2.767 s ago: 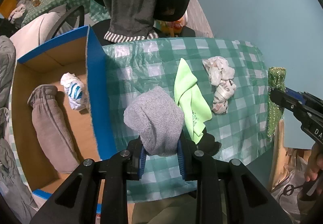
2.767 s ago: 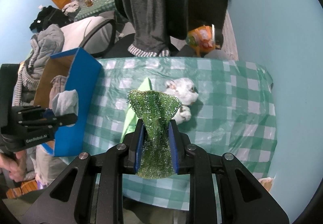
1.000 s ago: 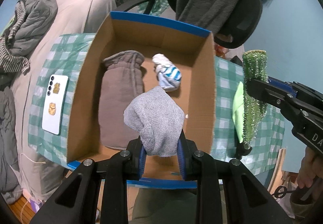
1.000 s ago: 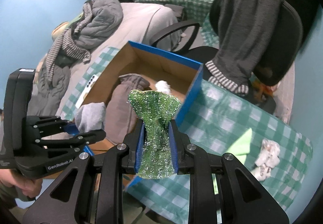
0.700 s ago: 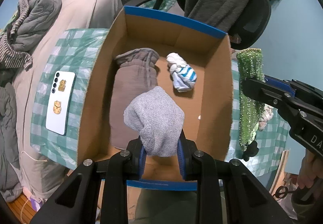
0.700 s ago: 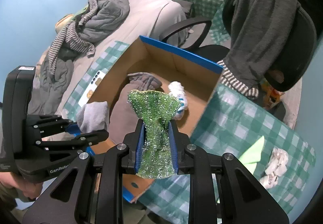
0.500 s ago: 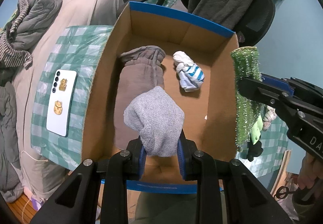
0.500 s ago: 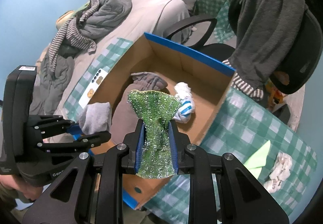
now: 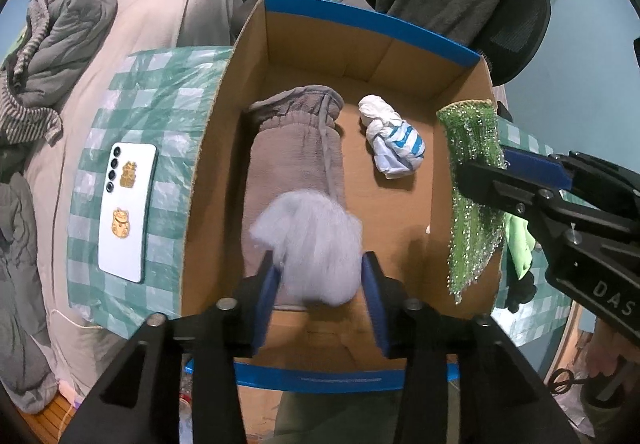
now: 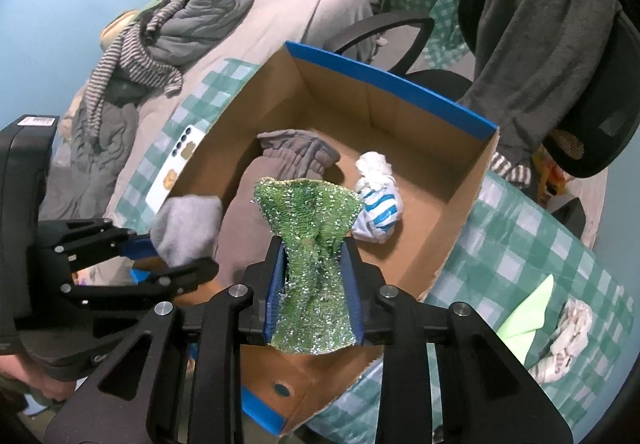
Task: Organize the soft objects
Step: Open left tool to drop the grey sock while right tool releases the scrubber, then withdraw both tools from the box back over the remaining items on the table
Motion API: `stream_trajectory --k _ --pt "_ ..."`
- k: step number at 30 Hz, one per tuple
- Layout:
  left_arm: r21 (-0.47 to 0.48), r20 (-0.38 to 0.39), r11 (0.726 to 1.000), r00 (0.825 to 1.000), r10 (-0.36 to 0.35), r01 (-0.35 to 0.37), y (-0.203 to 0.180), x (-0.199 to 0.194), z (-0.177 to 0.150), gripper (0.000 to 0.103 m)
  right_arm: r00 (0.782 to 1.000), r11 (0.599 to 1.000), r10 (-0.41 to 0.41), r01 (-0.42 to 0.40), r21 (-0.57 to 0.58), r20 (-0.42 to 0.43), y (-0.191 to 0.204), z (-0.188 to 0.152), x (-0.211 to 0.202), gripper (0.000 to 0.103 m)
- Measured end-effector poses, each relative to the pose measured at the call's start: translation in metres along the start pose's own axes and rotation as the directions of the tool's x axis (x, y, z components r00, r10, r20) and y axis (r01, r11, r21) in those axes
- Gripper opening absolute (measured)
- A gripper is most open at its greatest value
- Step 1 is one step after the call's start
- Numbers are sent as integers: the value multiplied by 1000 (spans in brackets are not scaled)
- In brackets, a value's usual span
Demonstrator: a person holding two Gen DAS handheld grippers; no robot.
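Observation:
My left gripper (image 9: 320, 280) hangs over the near end of the open cardboard box (image 9: 460, 92). Its jaws stand spread, and the grey knit sock (image 9: 310, 246) shows blurred between them, loose. In the right wrist view the left gripper (image 10: 160, 256) and the sock (image 10: 186, 228) show at the box's near left edge. My right gripper (image 10: 314, 276) is shut on a green sequin cloth (image 10: 310, 232), which hangs over the box's right wall (image 9: 474, 180). A brown rolled garment (image 9: 296, 160) and a white-and-blue sock ball (image 9: 394, 144) lie inside the box.
A white phone (image 9: 126, 204) lies on the green checked tablecloth (image 9: 156, 104) left of the box. A lime cloth (image 10: 528, 312) and a crumpled white cloth (image 10: 568, 340) lie on the table to the right. An office chair with a grey garment (image 10: 536, 32) stands behind.
My left gripper's jaws have spread and the grey sock has come loose, blurred as it drops. Both grippers have moved from the table to above the box.

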State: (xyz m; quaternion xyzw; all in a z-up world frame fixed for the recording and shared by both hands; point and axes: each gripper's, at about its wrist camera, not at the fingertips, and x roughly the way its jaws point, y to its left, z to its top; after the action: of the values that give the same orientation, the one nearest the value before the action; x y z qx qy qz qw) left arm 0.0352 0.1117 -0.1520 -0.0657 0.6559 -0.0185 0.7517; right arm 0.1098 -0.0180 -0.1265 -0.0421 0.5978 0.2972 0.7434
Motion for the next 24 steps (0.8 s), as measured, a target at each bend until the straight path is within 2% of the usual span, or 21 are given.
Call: stream_trajectory --k 1,2,8,10,17,19,24 --pt "6 2 1000 1000 7 -7 0 0 0 54 1000 1000 1 -1 4 0 0 0 0 38" --pt "11 4 1000 1000 13 -13 1 -1 -1 55 1000 1000 -3 3 8 5 0 0 -1 43" --pt "22 15 999 1000 23 -23 1 -8 -4 61 1000 1000 -17 17 26 9 -2 0 -3 48" --pt "22 21 999 1000 22 -23 -1 -11 -5 63 1000 999 -19 19 30 10 -3 0 -5 53" --pt "23 25 1000 1000 15 -15 -9 -16 -7 63 999 999 -28 27 31 24 -5 -4 -14 57" --pt "25 24 1000 1000 15 -15 -13 -17 -8 63 999 999 -34 32 41 26 -8 -6 -16 61" --pt "40 25 999 1000 8 -9 -28 -20 -9 63 998 997 -38 35 63 45 -20 -14 -28 61"
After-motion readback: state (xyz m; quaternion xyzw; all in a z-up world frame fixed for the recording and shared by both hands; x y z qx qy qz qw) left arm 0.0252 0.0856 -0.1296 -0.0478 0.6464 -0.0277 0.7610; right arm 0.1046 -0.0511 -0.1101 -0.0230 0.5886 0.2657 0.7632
